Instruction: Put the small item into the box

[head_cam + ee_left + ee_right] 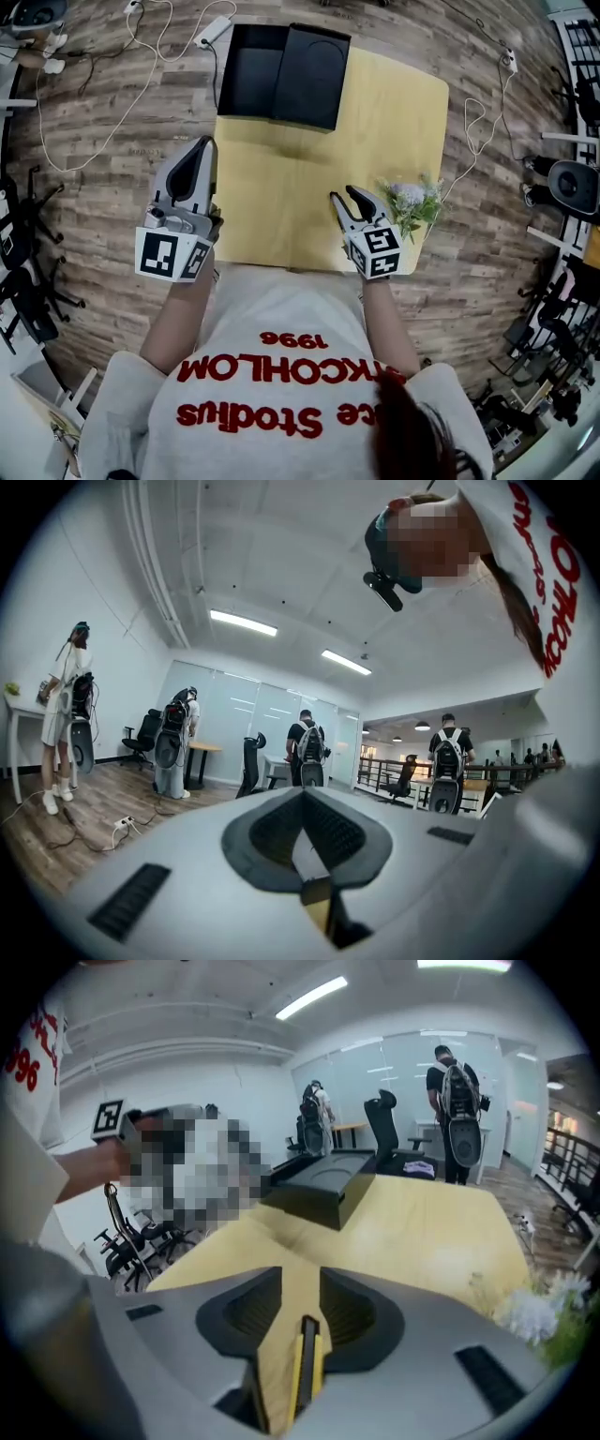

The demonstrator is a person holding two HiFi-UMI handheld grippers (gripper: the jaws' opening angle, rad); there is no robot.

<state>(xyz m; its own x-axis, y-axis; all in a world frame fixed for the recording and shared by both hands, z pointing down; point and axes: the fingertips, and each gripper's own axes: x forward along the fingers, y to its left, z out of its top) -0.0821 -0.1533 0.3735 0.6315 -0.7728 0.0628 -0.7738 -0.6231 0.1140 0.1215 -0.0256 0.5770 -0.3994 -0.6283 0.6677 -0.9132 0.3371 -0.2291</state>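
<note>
Now, right claw (343, 194): spread, with only bare desk showing in the gap between its jaws (298, 1274). It tips downward over the near right part of the desk.
Left claw (203, 145): pressed together and holding nothing (302, 794). It is held level off the desk's left edge, over the floor.
Small item: a flower sprig (410, 202) with pale blooms and green leaves. It lies at the desk's right edge, just beside the right claw and apart from it (539, 1312).
How it will handle: I'd judge it very light, soft and springy. The blooms would crush easily, and the leaves would probably slip or bend out of a pinch.
Where to take hold: probably low on the bunched stems, where the sprig looks firmest, rather than on the blooms. I can't see the stems clearly from here.
Desk (309, 187): a pale yellow top, bare between the sprig and the box.
Box (253, 70): black, at the far edge and well apart from the sprig (319, 1185). Its left half looks open at the top, while a black lid (314, 75) lies over the right half.
Judgement: the sprig is not yet gripped, so there is a carry across the desk to come.
Room: a wooden floor (112, 131) with cables (141, 37) trailing beyond the desk, and people standing at other desks.
</note>
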